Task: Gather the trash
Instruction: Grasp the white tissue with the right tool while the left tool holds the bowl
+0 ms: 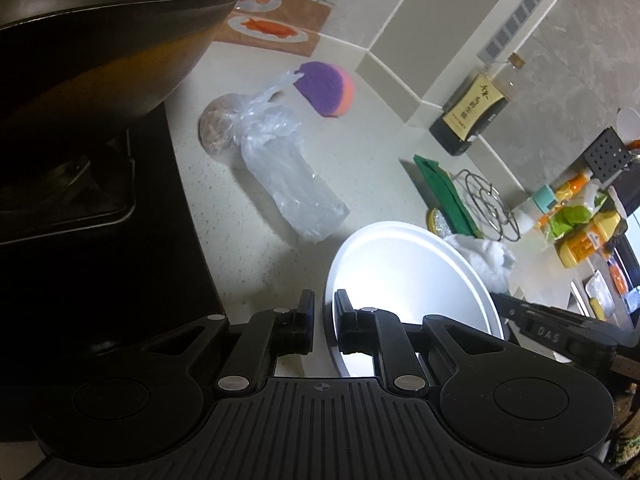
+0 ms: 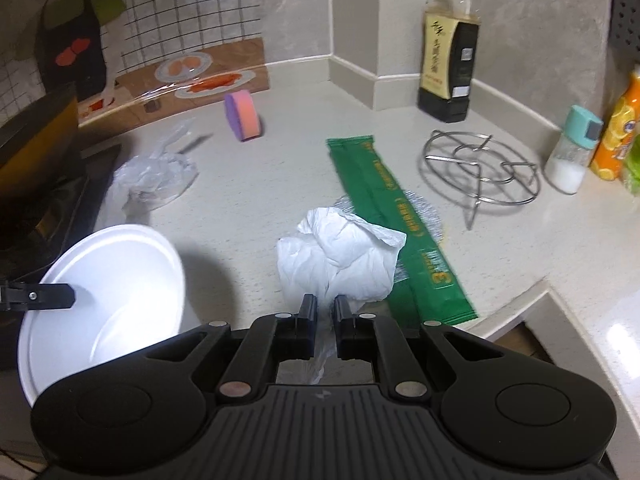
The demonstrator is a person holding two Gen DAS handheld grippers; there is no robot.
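Two grippers: both are seen above a pale speckled surface in a kitchen corner.
Left gripper: its jaws are clamped on the near rim of a white bowl; the rim is pinched between the pads, and the bowl is held tilted.
Right gripper: its jaws are clenched on the lower edge of a crumpled white tissue, which is bunched just ahead of the fingertips.
Bowl position: in the right wrist view the bowl is seen at the lower left, beside the tissue, with one finger of the left gripper over its rim.
Green wrapper: a long flat packet lies on the surface just right of the tissue; something silvery, possibly foil, is partly hidden beneath it.
Clear plastic bag: it lies on the surface beyond the bowl, near a dark stove carrying a wok.
Purple and orange sponge: it stands on edge farther back.
Other items: a dark sauce bottle and a wire trivet stand towards the wall.
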